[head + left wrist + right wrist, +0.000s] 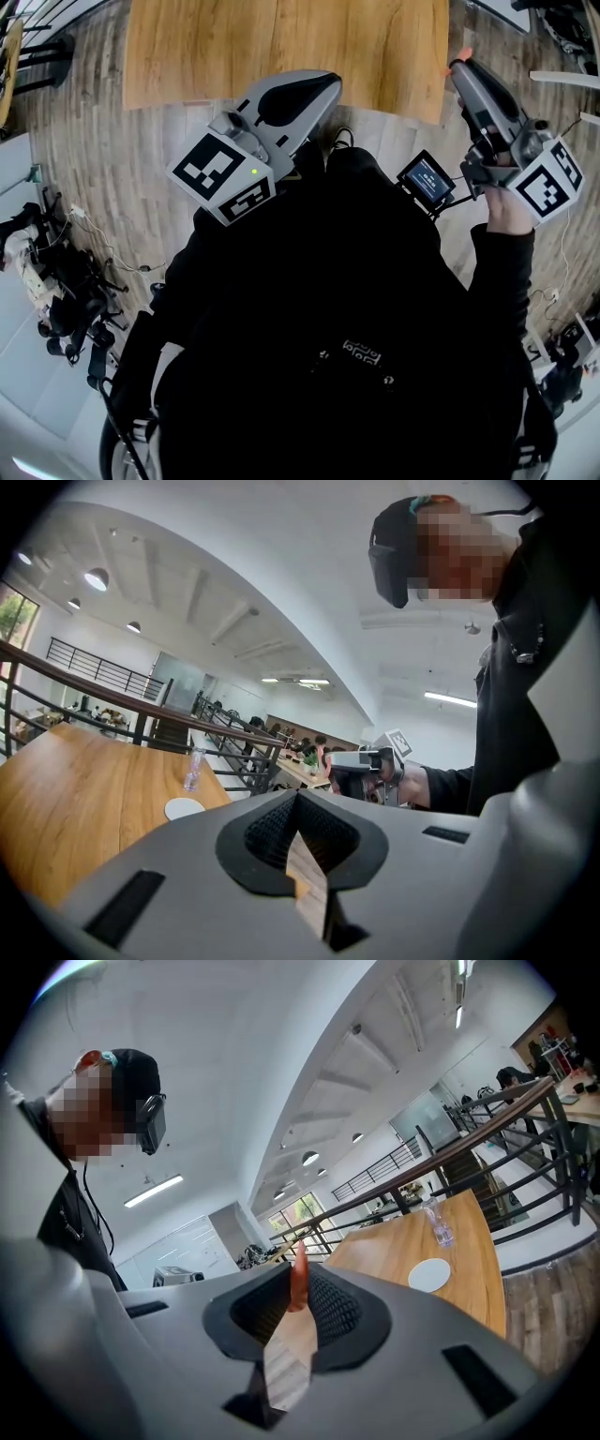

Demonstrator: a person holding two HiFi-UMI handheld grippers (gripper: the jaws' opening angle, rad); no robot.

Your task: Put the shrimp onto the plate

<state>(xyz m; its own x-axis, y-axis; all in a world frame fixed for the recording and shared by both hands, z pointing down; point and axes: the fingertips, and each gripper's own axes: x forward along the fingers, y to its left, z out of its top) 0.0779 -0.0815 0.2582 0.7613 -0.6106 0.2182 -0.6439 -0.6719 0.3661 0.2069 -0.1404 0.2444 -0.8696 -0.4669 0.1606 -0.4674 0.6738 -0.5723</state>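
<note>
One shrimp [298,1277], orange-red, stands pinched between the jaws of the right gripper [464,67]. In the right gripper view its long axis runs 6 to 12 o'clock, and its tip projects beyond the jaws toward 12. The jaws are clamped on it, kept slightly apart by its body. The plate [429,1274], white, round and bare, lies at 3 o'clock from the jaws in that view. It rests flat on the wooden counter [394,1252], with a clear bottle [438,1224] just beyond it at 12 o'clock. The shrimp is therefore well apart from the plate and off to one side of it. The coming move would presumably carry the right gripper toward 3 o'clock, in over the counter. In the head view the right gripper sits at 1 o'clock, just beside the counter's right edge. The left gripper [298,801], jaws together with nothing between them, has the same plate at 9 o'clock. Neither gripper is clearly the nearer, but only the right one carries the load.
</note>
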